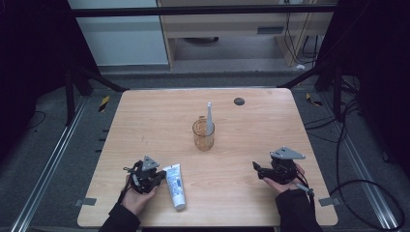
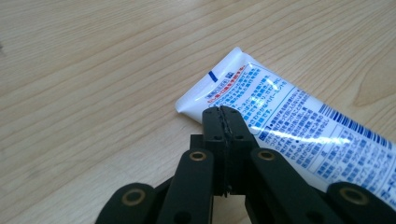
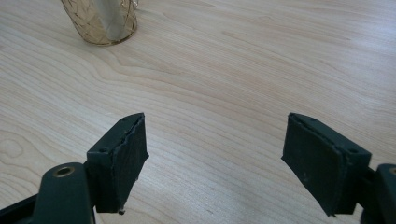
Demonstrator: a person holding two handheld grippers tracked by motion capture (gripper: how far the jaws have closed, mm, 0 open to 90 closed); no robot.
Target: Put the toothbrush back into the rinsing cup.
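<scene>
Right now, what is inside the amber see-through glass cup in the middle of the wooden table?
A white toothbrush-like stick stands in the amber glass cup, leaning on its rim and rising above it. Its lower end is blurred behind the tinted glass, so I cannot tell what else lies at the bottom.

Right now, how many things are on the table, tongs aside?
3, possibly more hidden. A white printed toothpaste tube lies near the front edge beside the left tongs; an amber glass cup stands mid-table; a white toothbrush stands inside it.
</scene>
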